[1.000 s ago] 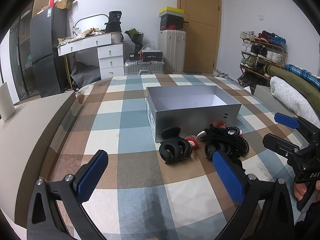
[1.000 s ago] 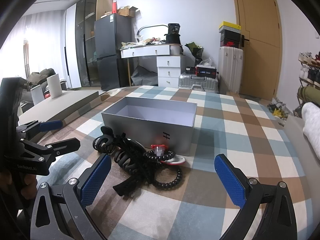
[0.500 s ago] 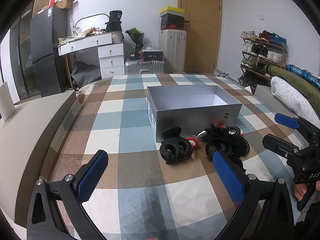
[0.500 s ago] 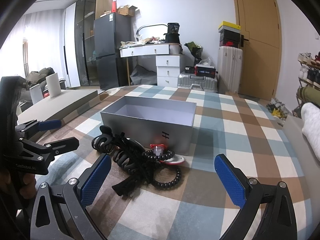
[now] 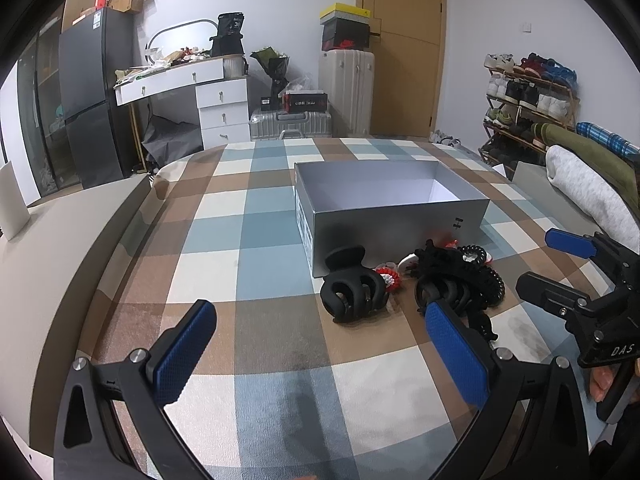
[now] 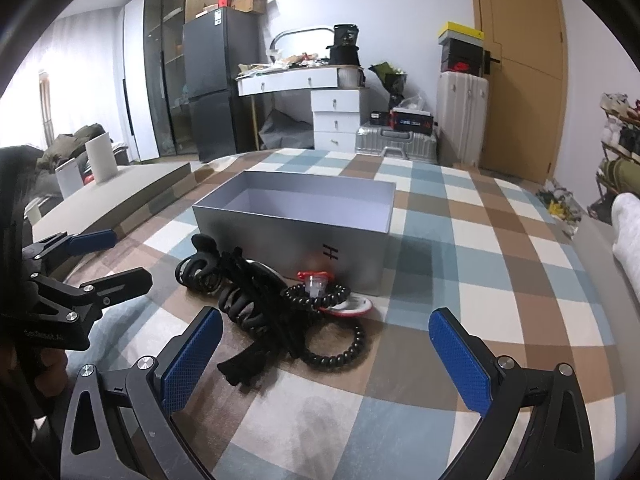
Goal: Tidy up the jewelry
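Both the left tongs point(image 5: 320, 344) and right tongs point(image 6: 326, 344) gape wide, grasping nothing. Black claw clips point(image 5: 354, 290) and coil hair ties point(image 6: 332, 344) lie just before the silver box point(image 5: 392, 216).

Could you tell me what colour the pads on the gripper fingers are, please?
Blue, with a fine dimpled texture, on black fingers; the right wrist view shows them best.

A checked blanket point(image 5: 248, 224) in blue, brown and cream covers the bed. Against the far wall stand a dark fridge point(image 5: 92, 96), a cluttered white dressing table point(image 5: 188, 76) with drawers, a silver suitcase point(image 5: 292, 126) lying flat, an upright pale suitcase point(image 5: 347, 92) topped with shoeboxes, and a wooden door point(image 5: 404, 48). A shoe rack point(image 5: 524, 100) stands to the right.
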`<state>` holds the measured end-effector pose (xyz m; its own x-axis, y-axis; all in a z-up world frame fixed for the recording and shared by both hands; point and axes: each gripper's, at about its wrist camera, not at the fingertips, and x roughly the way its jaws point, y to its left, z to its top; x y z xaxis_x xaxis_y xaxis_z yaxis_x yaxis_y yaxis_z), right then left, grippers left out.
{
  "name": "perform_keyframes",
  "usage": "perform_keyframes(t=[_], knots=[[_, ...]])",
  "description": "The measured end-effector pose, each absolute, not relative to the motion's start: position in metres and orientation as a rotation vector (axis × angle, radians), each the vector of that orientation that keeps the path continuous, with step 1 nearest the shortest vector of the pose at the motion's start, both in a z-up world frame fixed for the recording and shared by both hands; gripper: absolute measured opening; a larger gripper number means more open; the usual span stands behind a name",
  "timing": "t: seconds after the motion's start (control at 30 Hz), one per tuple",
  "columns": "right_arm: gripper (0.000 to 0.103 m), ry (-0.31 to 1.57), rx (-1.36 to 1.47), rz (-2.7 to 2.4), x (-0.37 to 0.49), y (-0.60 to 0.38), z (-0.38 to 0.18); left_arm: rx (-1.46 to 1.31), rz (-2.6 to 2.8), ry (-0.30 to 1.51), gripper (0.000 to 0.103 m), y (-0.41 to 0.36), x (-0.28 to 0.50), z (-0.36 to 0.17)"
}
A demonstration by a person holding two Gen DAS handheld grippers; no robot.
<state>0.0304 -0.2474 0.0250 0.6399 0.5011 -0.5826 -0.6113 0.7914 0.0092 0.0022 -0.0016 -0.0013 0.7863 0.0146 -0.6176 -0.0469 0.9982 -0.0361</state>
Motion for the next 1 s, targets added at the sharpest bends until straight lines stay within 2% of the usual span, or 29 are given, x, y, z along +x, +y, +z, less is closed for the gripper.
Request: perform_keyframes(t=[0.2,0.47,0.5,0.67,0.73,1.0], knots=[[0.103,0.616,-0.195,0.606,0.034,-0.247,0.026,-0.028,0.040,0.685,0.102,-0.005,0.005,-0.004],[0.103,0.755,-0.112,0.619,0.052,-0.255,0.019,-0.040,0.005,0.730,0.102,-0.005,0.005,-0.006],[0.101,0.773,-0.096,0.629,0.054,-0.255,0.018,-0.039,0.003,0.733,0.102,-0.006,0.006,-0.006],[0.075,0.873,-0.128,0.635,0.066,-0.245,0.006,-0.043,0.008,0.765,0.102,-0.006,0.008,-0.009],[0.072,0.884,-0.117,0.673,0.066,-0.242,0.004,-0.045,0.009,0.770,0.102,-0.005,0.008,-0.010],[0.071,0.879,-0.131,0.591,0.075,-0.247,0.004,-0.071,0.009,0.788,0.102,-0.001,0.010,-0.013]])
